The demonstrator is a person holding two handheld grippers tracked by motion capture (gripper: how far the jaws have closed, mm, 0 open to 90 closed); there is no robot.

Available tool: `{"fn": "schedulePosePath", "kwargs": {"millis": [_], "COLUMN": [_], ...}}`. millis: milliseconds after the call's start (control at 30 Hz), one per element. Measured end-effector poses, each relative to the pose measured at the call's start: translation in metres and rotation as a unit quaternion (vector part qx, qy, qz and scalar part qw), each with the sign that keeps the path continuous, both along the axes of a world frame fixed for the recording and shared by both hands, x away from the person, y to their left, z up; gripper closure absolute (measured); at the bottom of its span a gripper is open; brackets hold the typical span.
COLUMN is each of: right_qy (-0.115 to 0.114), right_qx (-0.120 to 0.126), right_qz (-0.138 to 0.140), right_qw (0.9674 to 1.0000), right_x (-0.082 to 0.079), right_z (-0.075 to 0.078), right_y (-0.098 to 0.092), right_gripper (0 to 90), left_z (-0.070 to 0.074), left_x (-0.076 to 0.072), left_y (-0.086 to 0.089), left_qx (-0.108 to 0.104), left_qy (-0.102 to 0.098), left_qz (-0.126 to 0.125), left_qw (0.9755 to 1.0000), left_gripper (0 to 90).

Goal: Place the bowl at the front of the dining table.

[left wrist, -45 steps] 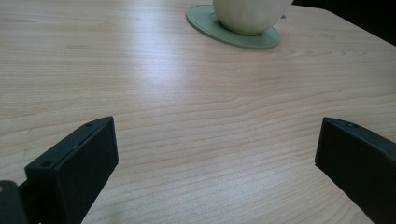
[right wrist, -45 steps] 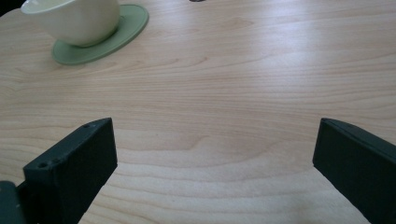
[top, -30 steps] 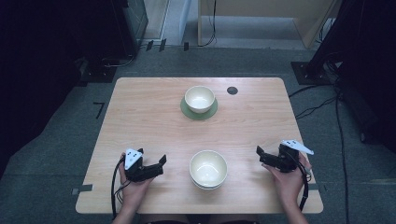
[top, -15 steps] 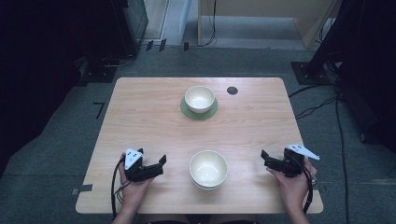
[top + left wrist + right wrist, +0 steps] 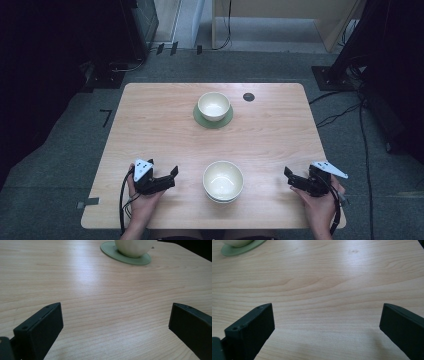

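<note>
A cream bowl (image 5: 213, 105) stands on a green saucer (image 5: 213, 121) at the far middle of the wooden table (image 5: 270, 135). Two stacked cream bowls (image 5: 223, 180) sit near the front edge. My left gripper (image 5: 162, 167) rests on the table left of the stack, open and empty, aimed toward the far bowl (image 5: 135, 247) and its saucer (image 5: 125, 258). My right gripper (image 5: 299, 171) rests right of the stack, also open and empty. In the gripper views, bare wood lies between the jaws of the left gripper (image 5: 116, 312) and right gripper (image 5: 327, 312); the saucer (image 5: 242, 248) shows top left.
A small black round grommet (image 5: 248, 97) sits in the tabletop right of the far bowl. Cables (image 5: 340, 117) run over the grey floor to the right. Dark equipment (image 5: 45, 60) stands at the far left, a pale cabinet (image 5: 280, 20) behind.
The right gripper has slid a little toward the front right corner of the table. The left gripper and the bowls have stayed put.
</note>
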State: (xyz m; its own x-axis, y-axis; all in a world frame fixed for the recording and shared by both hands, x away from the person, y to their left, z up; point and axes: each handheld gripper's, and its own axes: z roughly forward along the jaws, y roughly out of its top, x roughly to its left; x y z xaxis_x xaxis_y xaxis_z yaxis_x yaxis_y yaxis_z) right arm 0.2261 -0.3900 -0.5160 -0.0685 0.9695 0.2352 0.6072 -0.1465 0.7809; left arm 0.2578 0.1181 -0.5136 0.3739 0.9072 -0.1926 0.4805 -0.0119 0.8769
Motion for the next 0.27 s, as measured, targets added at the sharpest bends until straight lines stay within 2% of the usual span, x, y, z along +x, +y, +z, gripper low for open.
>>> {"fn": "schedulePosePath", "kwargs": {"millis": [100, 167, 267], "right_qy": [0.001, 0.001, 0.002], "right_qx": [-0.003, -0.001, 0.003], "right_qz": [-0.002, -0.004, -0.005], "right_qw": [1.0000, 1.0000, 1.0000], "right_x": [-0.0023, -0.0040, -0.0057], "right_z": [-0.0006, -0.0008, -0.0008], "right_y": [-0.0027, -0.0037, -0.0043], "right_gripper": [0.0, 0.2, 0.2], "left_z": [0.0002, 0.0001, 0.0004], "left_x": [0.0011, 0.0033, 0.0063], "left_y": [-0.0003, -0.0010, -0.0012], "left_qx": [0.006, 0.014, 0.018], "left_qy": [0.007, 0.020, 0.037], "left_qz": [0.008, 0.020, 0.025], "left_qw": [0.9999, 0.9995, 0.9989], "left_gripper": [0.0, 0.0, 0.0]}}
